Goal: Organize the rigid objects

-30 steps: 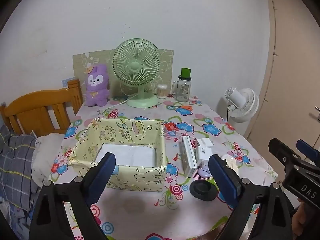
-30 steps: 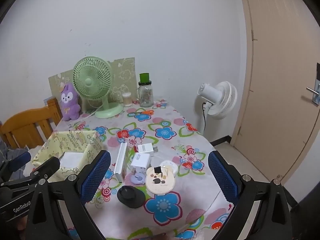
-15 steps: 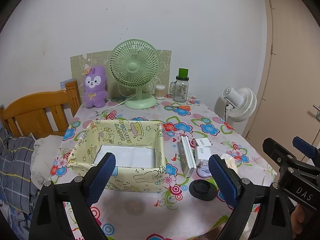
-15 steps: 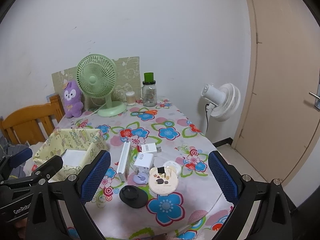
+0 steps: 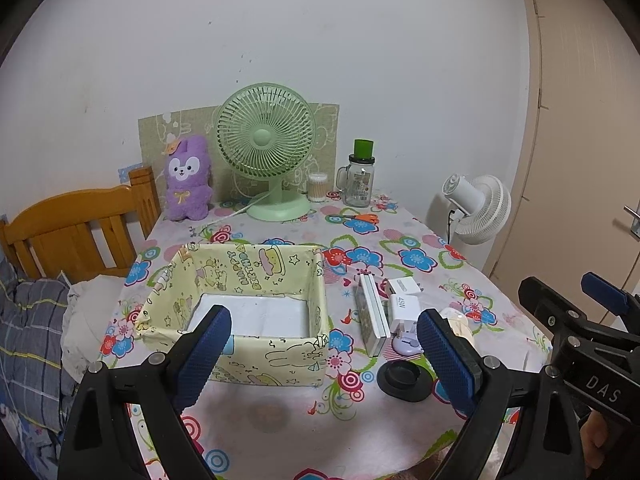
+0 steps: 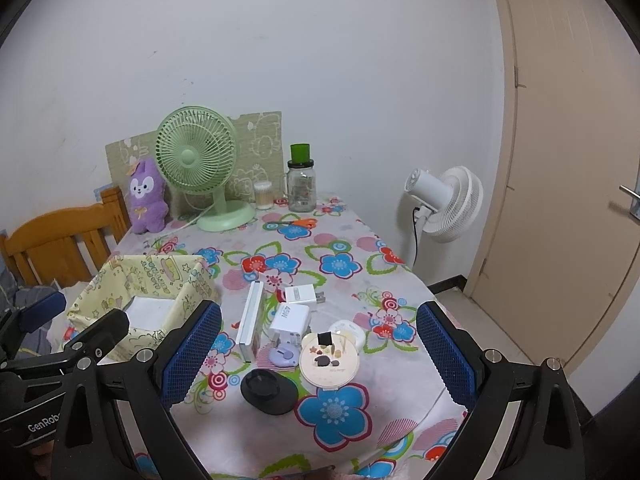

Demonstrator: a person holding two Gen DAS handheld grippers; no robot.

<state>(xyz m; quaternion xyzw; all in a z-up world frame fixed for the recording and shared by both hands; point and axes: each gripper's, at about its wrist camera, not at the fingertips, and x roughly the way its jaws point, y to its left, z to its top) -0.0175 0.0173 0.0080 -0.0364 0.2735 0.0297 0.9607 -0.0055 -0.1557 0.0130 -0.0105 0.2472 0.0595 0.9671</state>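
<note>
A yellow cartoon-print fabric box (image 5: 276, 354) (image 6: 116, 292) sits on the floral table, with only a white base inside. Right of it lie a flat white case on edge (image 5: 373, 316) (image 6: 250, 326), two white chargers (image 5: 404, 304) (image 6: 290, 318), a small purple item (image 6: 282, 356), a round cream compact (image 6: 330, 362) and a black round lid (image 5: 404, 376) (image 6: 266, 392). My left gripper (image 5: 322, 356) is open and empty, held above the near table edge before the box. My right gripper (image 6: 318, 354) is open and empty, held above the small items.
At the table's back stand a green desk fan (image 5: 266, 152), a purple plush (image 5: 187, 178), a jar with a green lid (image 5: 360, 178), a cotton swab tub (image 5: 317, 187) and orange scissors (image 5: 358, 218). A wooden chair (image 5: 76, 228) is left, a white floor fan (image 6: 444, 200) right.
Both grippers have pulled back and risen a little, so the table looks farther and more of the back wall shows. Nothing on the table has moved.
</note>
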